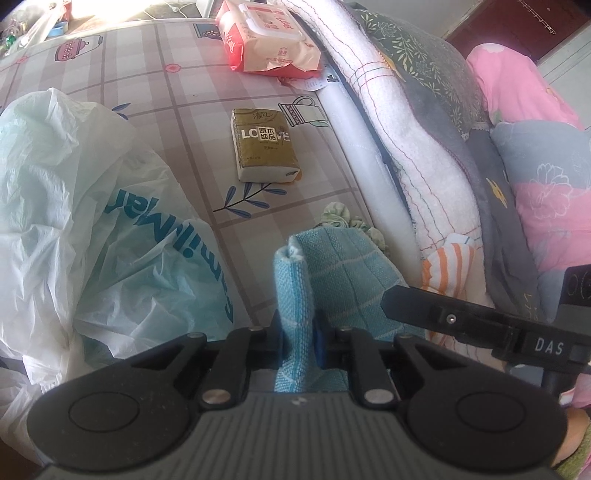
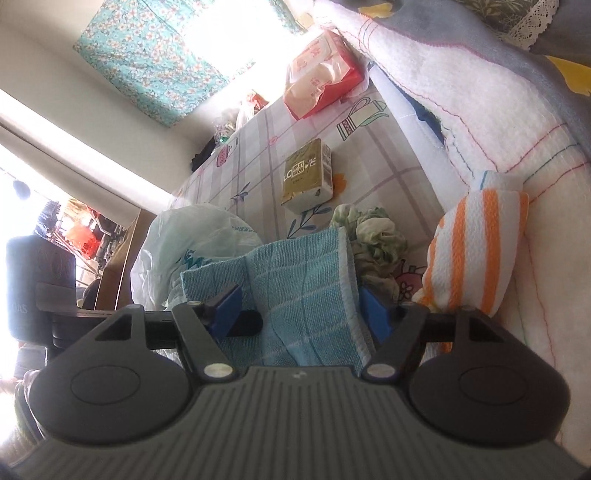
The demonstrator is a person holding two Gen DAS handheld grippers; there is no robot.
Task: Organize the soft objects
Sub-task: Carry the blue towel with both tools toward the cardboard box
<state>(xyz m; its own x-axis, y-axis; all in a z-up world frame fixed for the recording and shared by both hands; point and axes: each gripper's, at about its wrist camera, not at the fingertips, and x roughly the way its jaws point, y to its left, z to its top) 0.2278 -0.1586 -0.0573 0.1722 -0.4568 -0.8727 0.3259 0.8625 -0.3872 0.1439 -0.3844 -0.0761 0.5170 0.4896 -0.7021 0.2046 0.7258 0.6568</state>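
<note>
Patterned bedsheet; left tongs clamp blue towel; right tongs spread wide.

The left gripper hides its own pads behind the fold of the blue towel that they pinch. The white plastic bag is cut by the left edge — its print is only partly readable. The small text on the gold tissue pack is too small to read. The window is overexposed.
</note>
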